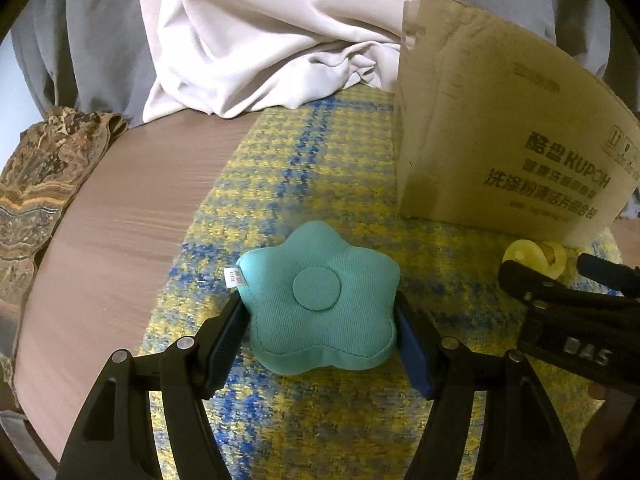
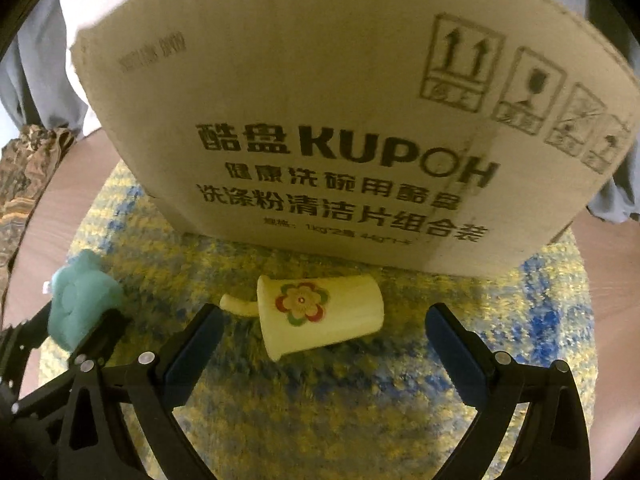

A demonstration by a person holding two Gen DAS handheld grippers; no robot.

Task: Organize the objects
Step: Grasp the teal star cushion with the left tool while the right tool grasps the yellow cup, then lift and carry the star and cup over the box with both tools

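Teal star-shaped cushion (image 1: 320,296) lies on the yellow-and-blue woven mat (image 1: 280,184), pinched at its two sides by the left hand-held gripper (image 1: 320,336), whose blue pads (image 1: 412,344) press against the fabric. A small white label (image 1: 231,278) sticks out from the cushion's left point. To its right, a cream cup (image 2: 320,316) with a flower print lies on its side on the same mat, its handle pointing left, just in front of the right hand-held gripper (image 2: 324,336), which is spread wide and grasps nothing. Behind the cup stands a cardboard box (image 2: 340,120) printed KUPOH, resting on the mat. The mat covers part of a brown desk (image 1: 116,232), with white cloth (image 1: 260,40) bunched at its far edge and a patterned fabric (image 1: 36,184) at the left.
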